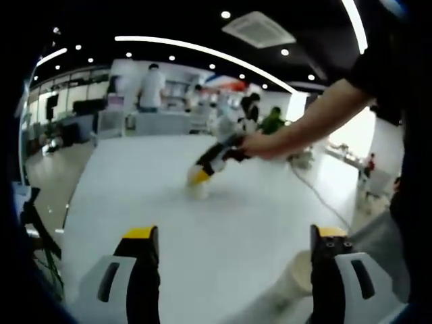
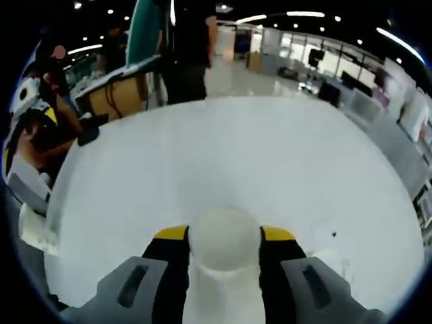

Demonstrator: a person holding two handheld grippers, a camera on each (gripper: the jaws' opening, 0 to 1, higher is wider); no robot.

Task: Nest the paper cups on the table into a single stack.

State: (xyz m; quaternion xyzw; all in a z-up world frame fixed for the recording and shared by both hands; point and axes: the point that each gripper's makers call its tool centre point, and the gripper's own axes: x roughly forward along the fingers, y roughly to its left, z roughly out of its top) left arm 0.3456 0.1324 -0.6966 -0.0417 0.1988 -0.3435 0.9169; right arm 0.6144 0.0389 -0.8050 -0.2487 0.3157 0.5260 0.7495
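Right claw (image 2: 224,236) clamped on paper cup (image 2: 224,250) over table (image 2: 270,155); left claw (image 1: 233,236) spread wide.

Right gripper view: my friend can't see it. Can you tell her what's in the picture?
The right gripper has its two yellow-tipped jaws closed around a white paper cup on a big white table. People stand by desks at the table's far edge.

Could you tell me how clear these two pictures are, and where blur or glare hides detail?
Left gripper view: the right gripper and its paper cup are motion-blurred against a washed-out white table. Right gripper view: the held cup is soft and overexposed, blending into the bright table; fisheye bends the table edge.
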